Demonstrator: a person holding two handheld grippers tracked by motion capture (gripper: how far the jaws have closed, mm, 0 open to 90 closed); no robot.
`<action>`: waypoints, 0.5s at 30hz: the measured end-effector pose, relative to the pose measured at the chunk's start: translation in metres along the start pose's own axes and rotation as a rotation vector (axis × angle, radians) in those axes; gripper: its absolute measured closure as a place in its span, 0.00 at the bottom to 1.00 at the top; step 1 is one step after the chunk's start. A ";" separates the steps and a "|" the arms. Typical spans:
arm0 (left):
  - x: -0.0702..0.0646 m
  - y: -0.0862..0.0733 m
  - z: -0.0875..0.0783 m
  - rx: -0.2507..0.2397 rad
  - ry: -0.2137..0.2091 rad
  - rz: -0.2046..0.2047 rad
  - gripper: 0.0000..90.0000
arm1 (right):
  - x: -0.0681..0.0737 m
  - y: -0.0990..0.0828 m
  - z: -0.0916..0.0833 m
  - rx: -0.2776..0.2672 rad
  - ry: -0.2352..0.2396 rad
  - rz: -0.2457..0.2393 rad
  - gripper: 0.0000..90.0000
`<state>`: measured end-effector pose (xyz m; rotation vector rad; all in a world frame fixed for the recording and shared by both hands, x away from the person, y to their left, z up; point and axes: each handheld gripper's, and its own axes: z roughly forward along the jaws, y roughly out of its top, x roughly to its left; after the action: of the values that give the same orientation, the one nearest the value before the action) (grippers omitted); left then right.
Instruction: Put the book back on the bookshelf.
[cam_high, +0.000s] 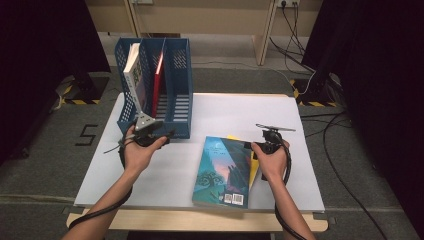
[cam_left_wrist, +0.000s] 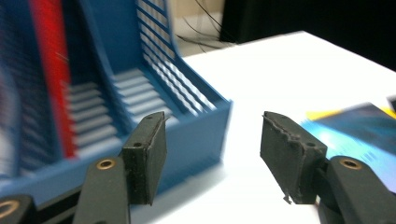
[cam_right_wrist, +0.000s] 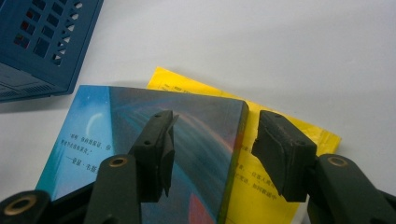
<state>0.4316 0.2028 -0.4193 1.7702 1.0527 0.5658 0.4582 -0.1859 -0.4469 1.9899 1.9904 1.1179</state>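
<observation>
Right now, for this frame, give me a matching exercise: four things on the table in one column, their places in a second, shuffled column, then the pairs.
Things:
1. blue-covered book
2. yellow book
3. red book
4. blue plastic file rack

Places:
A. upright in the rack's middle slot
B. at the table's far left
C. flat, on top of another book
D. flat, partly hidden under another book

Pairs: 1-C, 2-D, 3-A, 4-B
</observation>
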 end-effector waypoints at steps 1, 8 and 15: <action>-0.005 -0.004 0.002 0.013 -0.022 0.005 0.45 | 0.000 0.001 0.001 0.008 0.000 0.005 0.52; -0.034 -0.024 0.014 0.080 -0.119 0.023 0.46 | -0.001 0.007 0.007 0.017 -0.007 0.001 0.52; -0.055 -0.034 0.026 0.110 -0.172 0.025 0.48 | 0.000 0.013 0.012 0.032 0.001 0.014 0.52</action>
<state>0.4092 0.1483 -0.4570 1.8943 0.9590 0.3693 0.4755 -0.1824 -0.4482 2.0228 2.0104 1.0963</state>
